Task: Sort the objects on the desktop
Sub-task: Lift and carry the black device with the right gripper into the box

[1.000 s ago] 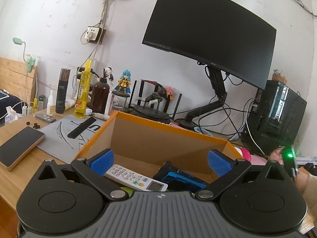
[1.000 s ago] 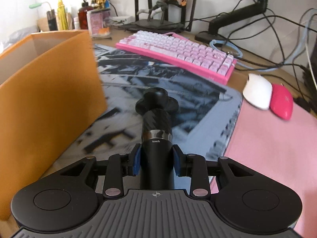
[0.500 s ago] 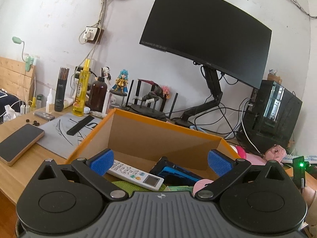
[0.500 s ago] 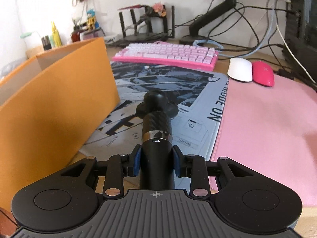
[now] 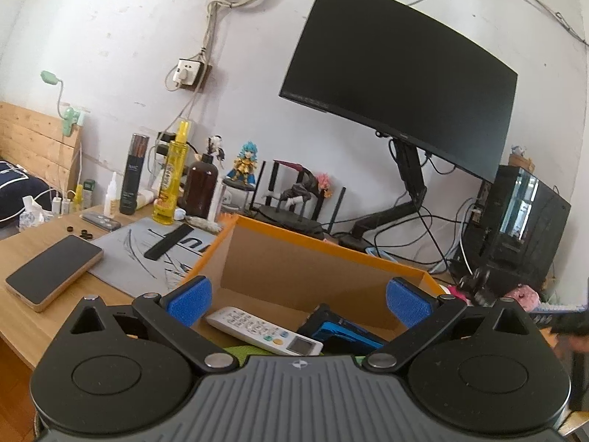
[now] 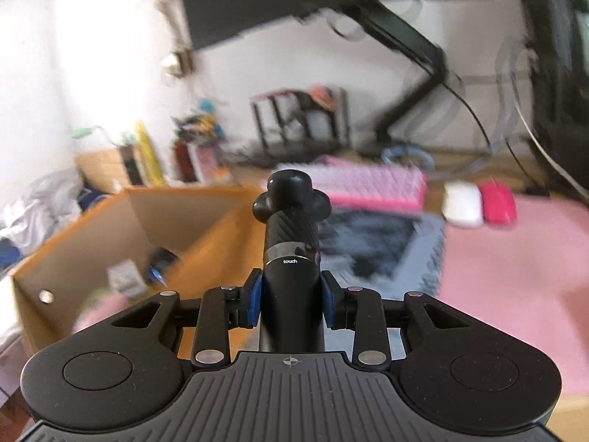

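Observation:
My right gripper [image 6: 291, 304] is shut on a black cylindrical handle [image 6: 292, 228] marked "touch" and holds it raised above the desk, just right of the orange cardboard box [image 6: 206, 250]. My left gripper [image 5: 298, 298] is open and empty over the near edge of the same box [image 5: 320, 246]. A white remote [image 5: 263, 329] and a black-and-blue device [image 5: 340, 329] lie inside the box.
A black monitor [image 5: 397, 84] on an arm hangs over the desk. Bottles [image 5: 173, 176], figurines [image 5: 244, 162], a phone on a wooden block [image 5: 55, 270] and a black comb [image 5: 167, 241] lie at the left. A pink keyboard [image 6: 368, 184] and two mice [image 6: 478, 204] sit right of the box.
My right gripper has lifted the handle and tilted upward toward the box; its view is motion-blurred. My left gripper has barely moved and stays open.

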`<state>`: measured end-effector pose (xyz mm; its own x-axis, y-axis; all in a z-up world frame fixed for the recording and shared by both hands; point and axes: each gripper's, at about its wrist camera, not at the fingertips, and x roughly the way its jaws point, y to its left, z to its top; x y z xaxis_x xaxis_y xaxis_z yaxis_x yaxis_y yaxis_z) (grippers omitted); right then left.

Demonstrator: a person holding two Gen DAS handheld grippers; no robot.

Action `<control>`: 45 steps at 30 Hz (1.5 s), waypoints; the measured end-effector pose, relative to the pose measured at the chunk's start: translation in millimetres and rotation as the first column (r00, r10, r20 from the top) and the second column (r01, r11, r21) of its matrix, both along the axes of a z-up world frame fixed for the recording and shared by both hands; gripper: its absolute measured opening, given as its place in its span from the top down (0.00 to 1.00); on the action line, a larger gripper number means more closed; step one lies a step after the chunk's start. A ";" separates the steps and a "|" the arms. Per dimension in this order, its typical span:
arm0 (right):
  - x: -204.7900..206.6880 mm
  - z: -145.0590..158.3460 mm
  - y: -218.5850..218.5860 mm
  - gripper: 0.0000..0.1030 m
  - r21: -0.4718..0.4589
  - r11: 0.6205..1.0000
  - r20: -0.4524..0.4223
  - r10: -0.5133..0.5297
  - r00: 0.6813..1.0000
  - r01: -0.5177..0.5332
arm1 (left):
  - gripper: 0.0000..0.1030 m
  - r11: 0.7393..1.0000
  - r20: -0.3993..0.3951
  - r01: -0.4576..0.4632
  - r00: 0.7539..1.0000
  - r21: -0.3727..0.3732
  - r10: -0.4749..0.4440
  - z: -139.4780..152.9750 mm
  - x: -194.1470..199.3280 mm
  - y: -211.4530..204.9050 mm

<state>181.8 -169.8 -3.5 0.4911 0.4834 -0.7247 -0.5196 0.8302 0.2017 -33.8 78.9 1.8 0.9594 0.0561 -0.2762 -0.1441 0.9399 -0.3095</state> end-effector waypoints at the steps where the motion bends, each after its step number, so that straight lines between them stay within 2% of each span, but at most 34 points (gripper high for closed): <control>1: -0.2 3.8 9.7 0.66 -0.008 1.000 0.003 0.024 1.000 -0.024 | 0.00 1.000 0.002 -0.006 1.000 -0.001 0.006 0.2 -1.0 1.4; 6: -1.2 22.6 58.0 0.66 -0.046 0.989 0.018 0.142 0.990 -0.141 | 0.00 0.999 0.010 -0.041 0.999 -0.007 0.041 1.0 -7.5 10.3; 11: -2.1 41.5 106.4 0.66 -0.087 0.963 0.027 0.258 0.966 -0.255 | 0.00 0.996 0.020 -0.085 0.996 -0.010 0.085 1.6 -16.5 23.7; 21: -3.9 78.6 203.1 0.66 -0.169 0.868 0.030 0.478 0.878 -0.467 | 0.00 0.989 0.018 -0.149 0.989 -0.004 0.149 3.7 -24.6 45.6; 30: 1.0 21.4 255.9 0.66 -0.294 0.798 -0.119 0.516 0.848 -0.526 | 0.00 0.984 0.029 -0.176 0.984 -0.027 0.177 -0.2 -30.8 65.0; 36: -7.5 7.9 270.1 0.66 -0.324 0.774 -0.147 0.527 0.837 -0.544 | 0.00 0.984 0.024 -0.172 0.985 -0.036 0.173 -4.6 -31.0 69.1; 39: -15.7 7.0 273.9 0.66 -0.364 0.753 -0.135 0.540 0.831 -0.548 | 0.00 0.984 0.017 -0.173 0.985 -0.040 0.174 -6.5 -30.4 70.4; 41: -16.8 8.5 272.2 0.66 -0.364 0.757 -0.135 0.534 0.835 -0.543 | 0.00 0.985 0.016 -0.170 0.985 -0.043 0.171 -7.6 -31.2 73.2; 42: -17.2 9.9 270.7 0.64 -0.363 0.762 -0.133 0.528 0.839 -0.537 | 0.00 0.985 0.017 -0.167 0.986 -0.045 0.168 -8.6 -32.5 76.0; 44: -19.0 17.0 265.1 0.43 -0.362 0.783 -0.098 0.508 0.856 -0.506 | 0.00 0.986 0.019 -0.161 0.987 -0.038 0.161 -7.5 -32.6 74.8; 45: -16.3 22.3 262.0 0.39 -0.351 0.797 -0.081 0.497 0.864 -0.491 | 0.00 0.987 0.020 -0.158 0.987 -0.034 0.158 -6.9 -32.6 74.1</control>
<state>165.5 92.2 18.8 0.2663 0.3810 -0.8854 -0.8791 0.4728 -0.0610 -66.4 153.0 -5.2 0.9452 0.1987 -0.2592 -0.2827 0.8953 -0.3444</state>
